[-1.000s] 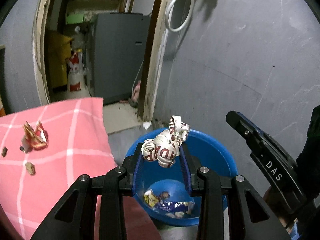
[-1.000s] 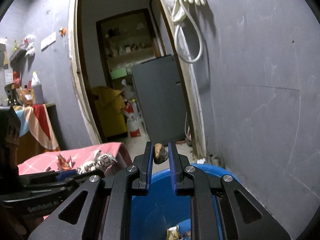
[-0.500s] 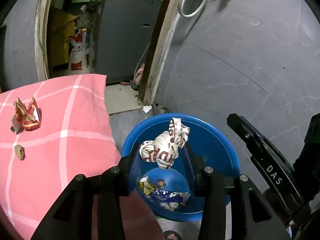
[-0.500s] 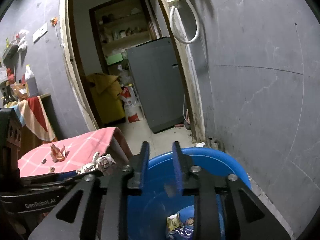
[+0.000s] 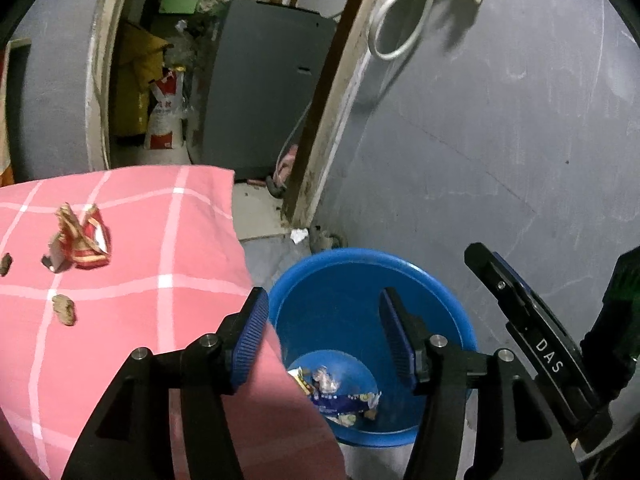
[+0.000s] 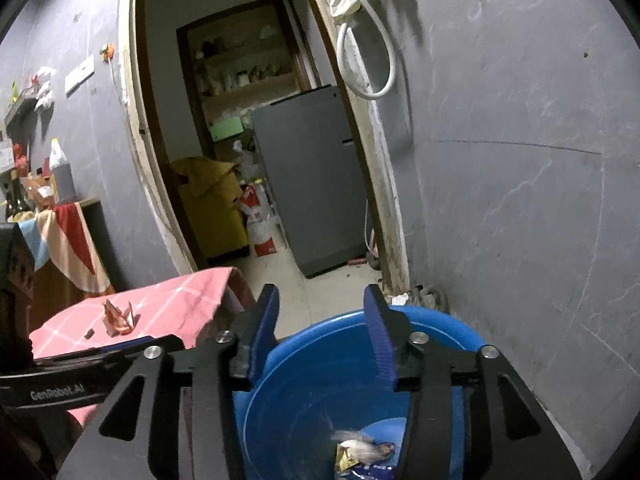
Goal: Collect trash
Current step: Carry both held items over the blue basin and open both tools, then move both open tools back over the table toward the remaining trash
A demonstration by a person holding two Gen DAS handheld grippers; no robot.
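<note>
A blue plastic bin (image 5: 440,292) stands on the floor by the grey wall, with crumpled wrappers (image 5: 340,394) lying on its bottom. My left gripper (image 5: 322,334) hovers over the bin's left rim, its jaws opening with nothing between them. My right gripper (image 6: 320,330) hangs over the same bin (image 6: 436,324), jaws opening and empty too; a blurred white wrapper (image 6: 356,440) lies low in the bin. On the pink checked cloth (image 5: 168,264) lie a red and gold wrapper (image 5: 82,240) and small brown scraps (image 5: 64,309).
The right gripper's body (image 5: 540,344) reaches in from the right of the left wrist view. Behind the bin an open doorway (image 6: 240,120) leads to a room with a grey appliance (image 6: 316,176). A white hose (image 6: 364,52) hangs on the wall.
Both grippers have opened. The white and red crumpled wrapper has left the left jaws and the small brown scrap has left the right jaws; both dropped into the blue bin.
</note>
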